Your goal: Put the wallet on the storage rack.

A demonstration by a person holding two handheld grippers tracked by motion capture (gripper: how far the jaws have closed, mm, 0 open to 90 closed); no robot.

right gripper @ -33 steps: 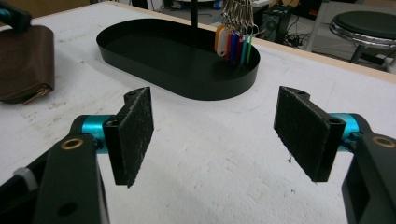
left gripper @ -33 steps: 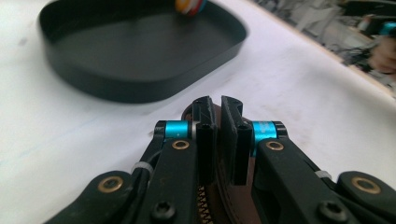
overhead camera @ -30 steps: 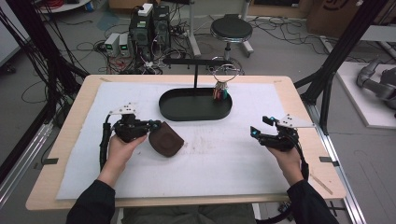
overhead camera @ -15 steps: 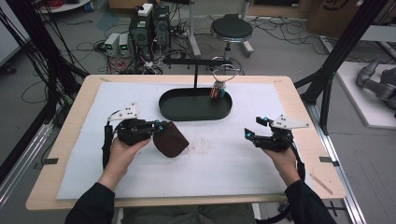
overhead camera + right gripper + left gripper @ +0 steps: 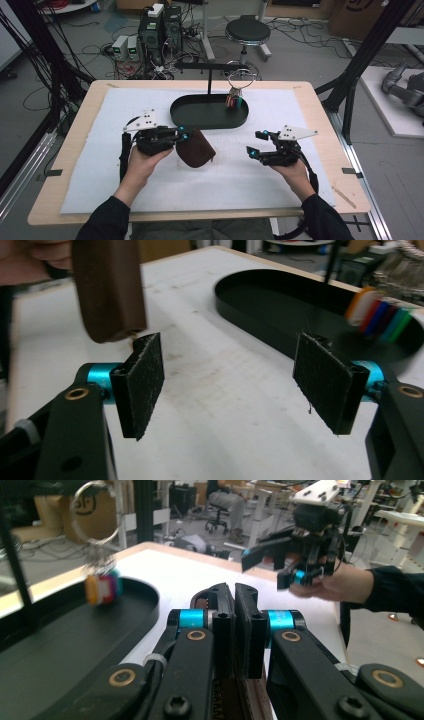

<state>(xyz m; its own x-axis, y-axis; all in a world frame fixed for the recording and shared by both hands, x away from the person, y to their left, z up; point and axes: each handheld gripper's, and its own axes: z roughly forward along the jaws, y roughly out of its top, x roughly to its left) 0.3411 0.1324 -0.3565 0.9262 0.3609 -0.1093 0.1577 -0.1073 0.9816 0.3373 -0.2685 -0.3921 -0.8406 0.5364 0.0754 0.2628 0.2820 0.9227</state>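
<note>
A white mat [image 5: 100, 165] covered the table, with a black oval tray [image 5: 200, 119] at its far side. Just in front of the tray, the left gripper [image 5: 183, 136] was clamped on the edge of a brown pouch [image 5: 196, 150], holding it slightly above the mat. The right gripper [image 5: 256, 143] waited nearby with jaws spread wide, gripping nothing. The handover looked barely begun. The right gripper view showed the pouch hanging upright; the left gripper view showed colourful tags [image 5: 102, 586] over the tray.

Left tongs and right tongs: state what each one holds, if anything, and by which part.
The left tongs are shut on one edge of the brown pouch. The right tongs are open, holding nothing.
</note>
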